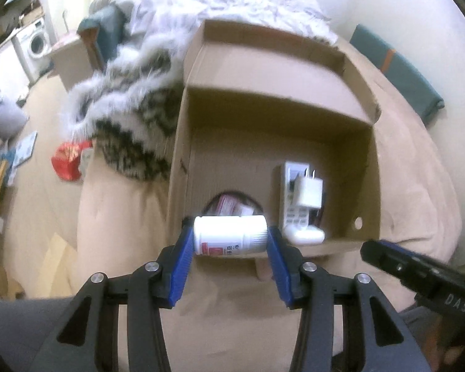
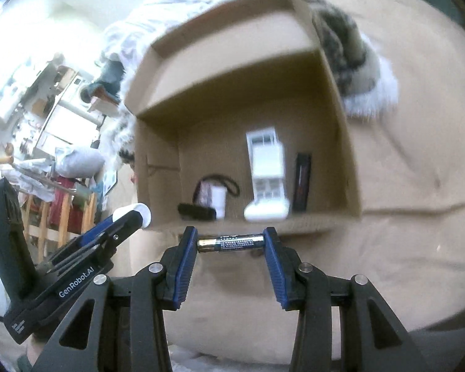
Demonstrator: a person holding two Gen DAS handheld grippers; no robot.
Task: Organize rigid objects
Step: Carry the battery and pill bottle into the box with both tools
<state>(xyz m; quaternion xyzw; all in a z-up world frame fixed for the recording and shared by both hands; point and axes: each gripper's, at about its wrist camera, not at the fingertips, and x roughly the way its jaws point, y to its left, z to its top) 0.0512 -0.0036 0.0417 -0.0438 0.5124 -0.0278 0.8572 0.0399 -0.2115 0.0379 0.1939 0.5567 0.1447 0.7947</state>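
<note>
At the near rim of the cardboard box (image 1: 183,161), the left gripper (image 1: 231,238) is clenched on a white pill bottle (image 1: 229,235), held sideways end to end between the blue pads (image 1: 183,257); cap toward the right pad. Bottle label is partly readable only as red and dark print. The bottle blocks the box contents behind it: a small pink-and-white carton (image 1: 232,206) and a dark looped cord (image 1: 232,193) show only in part.

Right gripper (image 2: 231,243) grips a black-and-gold battery (image 2: 231,243) lengthwise between its fingers, just short of the box's near wall; print on it too small to read.

Inside the box (image 2: 334,114), seen from the right wrist: white remote control (image 2: 266,167), a white rounded case (image 2: 266,211) at its near end, a dark flat stick-like item (image 2: 302,183) to its right, a black oblong object (image 2: 197,211) at lower left. These are motion-blurred; identity of the dark items uncertain. From the left wrist, a white plug adapter (image 1: 308,193) lies on the remote (image 1: 291,186).

Box sits on a tan blanket (image 1: 124,217); a furry throw (image 1: 133,114) touches its left side. Room background blurred.
</note>
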